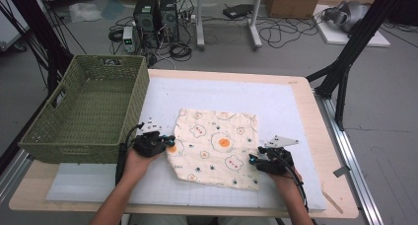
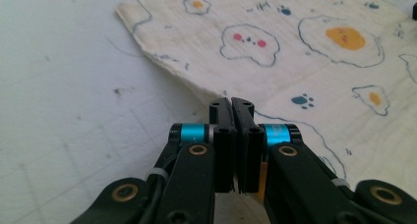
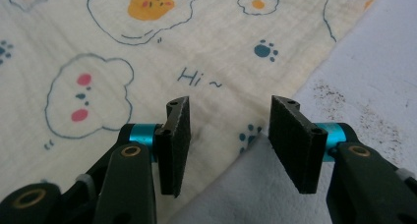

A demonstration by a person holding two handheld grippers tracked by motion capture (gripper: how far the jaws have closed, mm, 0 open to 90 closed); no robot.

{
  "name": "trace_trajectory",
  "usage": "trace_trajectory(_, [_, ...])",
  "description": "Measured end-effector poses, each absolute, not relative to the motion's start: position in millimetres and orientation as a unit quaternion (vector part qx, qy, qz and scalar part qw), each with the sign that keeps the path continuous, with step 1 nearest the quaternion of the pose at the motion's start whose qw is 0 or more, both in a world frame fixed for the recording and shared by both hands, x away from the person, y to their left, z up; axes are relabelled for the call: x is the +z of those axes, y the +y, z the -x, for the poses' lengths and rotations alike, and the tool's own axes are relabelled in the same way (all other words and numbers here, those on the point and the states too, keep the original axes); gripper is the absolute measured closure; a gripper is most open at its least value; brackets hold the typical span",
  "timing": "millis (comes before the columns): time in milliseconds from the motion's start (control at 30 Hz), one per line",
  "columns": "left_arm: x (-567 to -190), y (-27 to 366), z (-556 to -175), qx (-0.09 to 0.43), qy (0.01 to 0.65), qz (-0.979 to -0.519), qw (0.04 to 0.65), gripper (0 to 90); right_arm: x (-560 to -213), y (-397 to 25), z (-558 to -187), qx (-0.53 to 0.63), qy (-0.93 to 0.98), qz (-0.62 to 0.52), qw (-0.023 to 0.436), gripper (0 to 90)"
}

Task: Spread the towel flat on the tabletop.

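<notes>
White matting covers the worktop (image 1: 305,111), and on it, nearest the person, lies the cloth (image 1: 217,146), flat, cream, printed with eggs and bears. It looks thin, soft and light: it should sag and fold wherever it is lifted, so the edges and corners are the places to pinch. Left claw (image 1: 170,140) sits at the cloth's left edge with jaws pressed together; in the left gripper view (image 2: 231,106) they meet right at the hem, and I judge they have pinched it. Right claw (image 1: 252,160), at the near right edge, stands wide open, holding nothing, straddling the hem (image 3: 229,130). Both forearms reach in low, hands angled inward. Farther left stands a green basket (image 1: 130,111)
</notes>
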State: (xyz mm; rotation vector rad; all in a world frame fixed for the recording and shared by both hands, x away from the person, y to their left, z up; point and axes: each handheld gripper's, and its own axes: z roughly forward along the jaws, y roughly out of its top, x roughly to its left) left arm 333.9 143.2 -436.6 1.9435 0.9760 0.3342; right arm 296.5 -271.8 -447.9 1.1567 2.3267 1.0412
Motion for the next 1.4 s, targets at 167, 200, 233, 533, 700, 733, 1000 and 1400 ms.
trace_trajectory(167, [-430,143,-337,0.142,0.394,-0.785,0.456,87.2,-449,-269,-295,0.375,0.820,-0.398,0.171,58.1])
trace_trajectory(200, [-431,140,-338,0.143,0.393,-0.786,0.455,87.3,-448,-268,-296,0.379,0.824,-0.389,0.163,73.5])
trace_trajectory(233, [-431,138,-339,0.145,0.388,-0.792,0.448,87.3,-448,-267,-296,0.379,0.826,-0.384,0.162,80.7])
trace_trajectory(533, [-444,112,-357,0.156,0.424,-0.763,0.462,80.4,-449,-267,-306,0.321,0.797,-0.423,0.286,85.1])
trace_trajectory(700, [-440,120,-356,0.145,0.438,-0.753,0.469,49.6,-447,-273,-305,0.332,0.785,-0.436,0.287,73.8])
trace_trajectory(733, [-438,123,-353,0.143,0.434,-0.755,0.471,49.6,-447,-273,-305,0.332,0.785,-0.436,0.287,73.8])
trace_trajectory(1000, [-427,144,-314,0.147,0.374,-0.772,0.493,48.4,-434,-286,-290,0.380,0.779,-0.419,0.270,59.2])
trace_trajectory(1400, [-440,140,-288,0.081,0.302,-0.815,0.488,55.8,-435,-284,-286,0.393,0.792,-0.404,0.235,54.4])
